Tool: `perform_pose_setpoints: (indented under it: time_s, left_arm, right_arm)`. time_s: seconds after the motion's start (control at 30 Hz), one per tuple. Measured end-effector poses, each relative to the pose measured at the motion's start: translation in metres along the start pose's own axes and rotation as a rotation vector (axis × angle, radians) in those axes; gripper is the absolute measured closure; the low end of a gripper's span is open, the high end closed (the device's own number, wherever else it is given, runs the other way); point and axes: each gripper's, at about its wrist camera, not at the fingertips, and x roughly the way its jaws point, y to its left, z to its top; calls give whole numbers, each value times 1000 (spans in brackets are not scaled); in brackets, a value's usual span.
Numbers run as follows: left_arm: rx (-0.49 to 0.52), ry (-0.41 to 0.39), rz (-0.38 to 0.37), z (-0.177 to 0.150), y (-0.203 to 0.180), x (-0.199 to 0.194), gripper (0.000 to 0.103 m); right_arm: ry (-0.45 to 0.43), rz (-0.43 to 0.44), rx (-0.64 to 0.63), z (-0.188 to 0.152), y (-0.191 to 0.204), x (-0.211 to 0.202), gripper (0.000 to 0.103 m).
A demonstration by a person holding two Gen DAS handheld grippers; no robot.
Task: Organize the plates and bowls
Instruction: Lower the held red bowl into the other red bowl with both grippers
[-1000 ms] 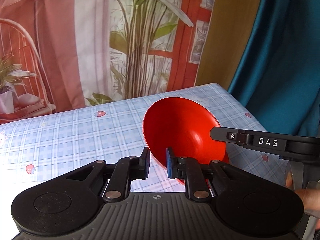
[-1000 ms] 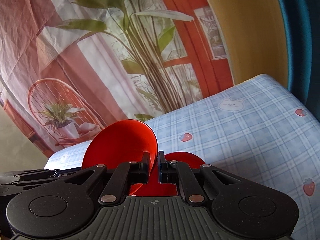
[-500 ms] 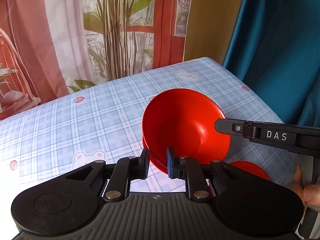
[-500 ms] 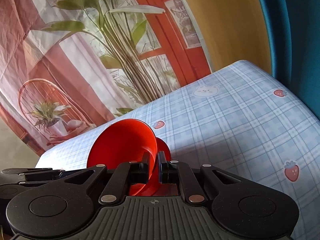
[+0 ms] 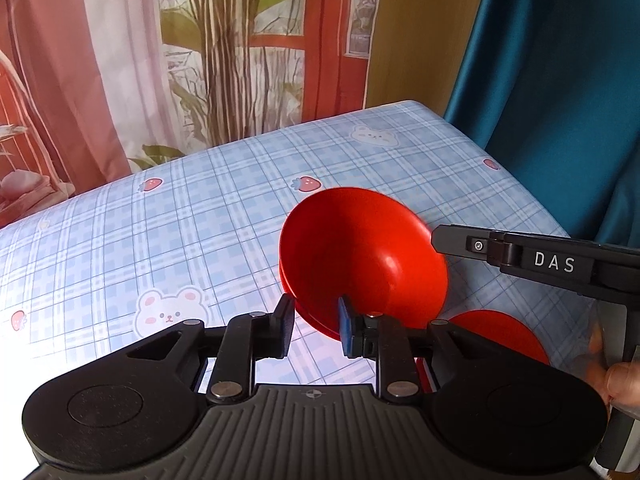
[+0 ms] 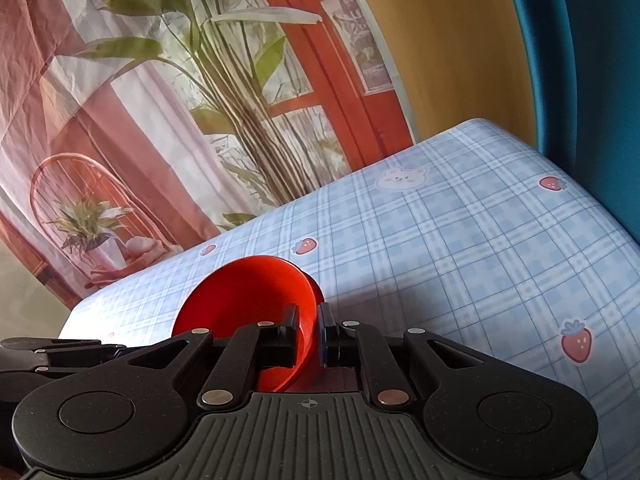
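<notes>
A red bowl (image 5: 360,256) is held tilted above the blue checked tablecloth (image 5: 180,220). A second red rim shows just behind and under it. My right gripper (image 6: 308,332) is shut on the bowl's rim (image 6: 256,304); its finger reaches in from the right in the left wrist view (image 5: 520,256). My left gripper (image 5: 314,328) is open, its fingers on either side of the bowl's near rim without pinching it. A red plate (image 5: 500,336) lies flat on the cloth at the lower right.
The table's right edge (image 5: 532,200) drops off beside a teal curtain (image 5: 560,80). A printed backdrop with plants (image 5: 220,60) hangs behind the far edge. The cloth to the left shows strawberry and bear prints.
The bowl held in my right gripper has lowered toward the table and moved forward. My left gripper has opened wider around the near rim. The red plate has come into view at lower right.
</notes>
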Motion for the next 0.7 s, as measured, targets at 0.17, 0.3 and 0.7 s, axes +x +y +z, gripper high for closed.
perform_pose_setpoints:
  time_s: [0.17,0.3,0.7]
  left_arm:
    - [9,-21,15,-2,-5,-12,68]
    - [-15,-39,-20,-11,-12,-26,68]
    - [-105,-1,-80,-42,-32,-30,68]
  right_arm:
    - [-12,3,-18,0,2,-10,92]
    - [-21,2,-31,-7,2,-21,92]
    - [-51,-54,-13,-45,-18,-60,86]
